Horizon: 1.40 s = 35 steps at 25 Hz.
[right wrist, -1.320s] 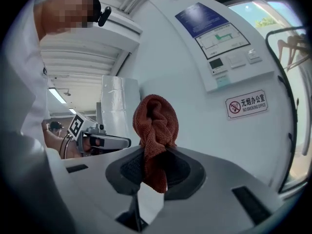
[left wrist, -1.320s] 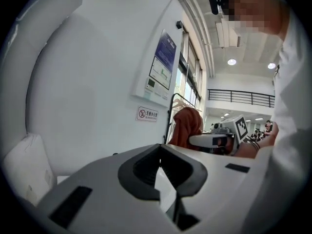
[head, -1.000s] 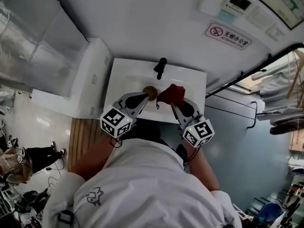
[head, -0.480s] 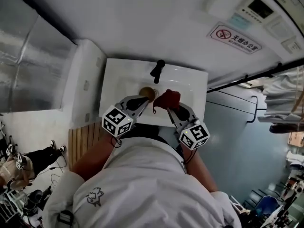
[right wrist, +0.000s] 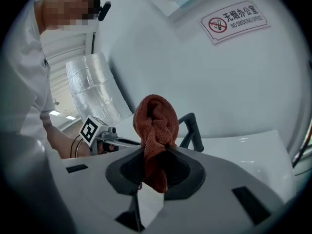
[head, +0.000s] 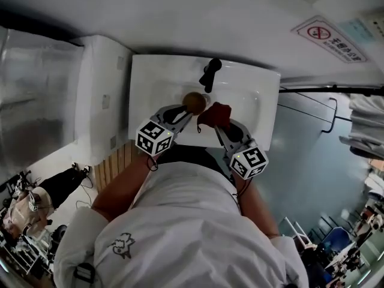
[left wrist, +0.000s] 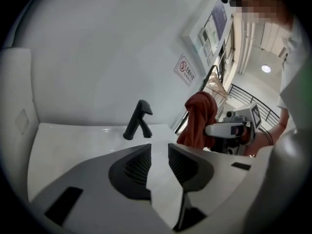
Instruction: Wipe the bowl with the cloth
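Both forearms (head: pixel 126 182) reach up from mid-frame over the white basin (head: pixel 150 83), converging. The left tongs (head: pixel 187 114) point at the brown bowl (head: pixel 194 102), which lies in the basin below the black tap (head: pixel 209 75). Their jaws have just been opening and stand apart with nothing between them. The right tongs (head: pixel 211 123) are clamped on the red cloth (head: pixel 218 114). Only the head view shows the bowl; the right gripper view shows the cloth bunched upright.
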Each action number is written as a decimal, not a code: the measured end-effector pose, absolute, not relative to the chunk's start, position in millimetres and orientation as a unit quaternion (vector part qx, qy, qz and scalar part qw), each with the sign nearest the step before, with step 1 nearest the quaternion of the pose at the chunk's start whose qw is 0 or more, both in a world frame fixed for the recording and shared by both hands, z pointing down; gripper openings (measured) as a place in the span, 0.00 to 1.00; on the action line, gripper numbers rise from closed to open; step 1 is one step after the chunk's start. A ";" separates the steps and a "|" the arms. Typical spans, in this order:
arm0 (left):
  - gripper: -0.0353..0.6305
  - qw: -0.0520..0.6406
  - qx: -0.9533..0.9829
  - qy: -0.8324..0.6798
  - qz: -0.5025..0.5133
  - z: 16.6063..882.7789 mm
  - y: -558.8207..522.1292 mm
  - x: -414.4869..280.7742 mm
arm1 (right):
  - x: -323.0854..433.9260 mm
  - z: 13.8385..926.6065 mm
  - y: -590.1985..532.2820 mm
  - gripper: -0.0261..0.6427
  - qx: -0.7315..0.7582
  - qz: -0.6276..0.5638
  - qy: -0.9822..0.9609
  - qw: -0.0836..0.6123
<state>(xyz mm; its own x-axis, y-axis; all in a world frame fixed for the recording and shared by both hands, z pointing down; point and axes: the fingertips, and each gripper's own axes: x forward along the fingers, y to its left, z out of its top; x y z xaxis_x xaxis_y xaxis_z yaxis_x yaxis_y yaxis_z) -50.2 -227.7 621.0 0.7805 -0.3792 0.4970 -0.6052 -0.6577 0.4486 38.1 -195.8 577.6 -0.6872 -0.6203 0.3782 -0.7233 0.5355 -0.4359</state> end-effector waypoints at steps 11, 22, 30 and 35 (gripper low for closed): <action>0.26 0.347 0.852 -0.261 0.293 736.8 -254.0 -69.7 | 35.8 633.8 -219.6 0.16 0.400 0.322 -0.850 0.120; 0.26 0.370 0.820 -0.251 0.357 815.8 -267.3 -72.3 | 34.9 667.4 -214.9 0.16 0.405 0.335 -0.839 0.142; 0.25 0.394 0.789 -0.252 0.397 866.5 -262.6 -72.6 | 35.8 689.7 -219.2 0.16 0.412 0.348 -0.829 0.150; 0.23 0.407 0.776 -0.259 0.407 882.0 -265.4 -71.5 | 38.0 692.9 -216.5 0.16 0.416 0.353 -0.824 0.152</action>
<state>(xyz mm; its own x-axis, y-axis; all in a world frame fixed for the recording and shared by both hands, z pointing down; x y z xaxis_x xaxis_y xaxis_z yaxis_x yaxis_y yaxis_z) -71.5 -265.4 882.0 0.5353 -0.0706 0.8417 -0.7325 -0.5350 0.4209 38.0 -216.5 692.9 -0.6081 -0.5781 0.5441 -0.7927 0.4043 -0.4563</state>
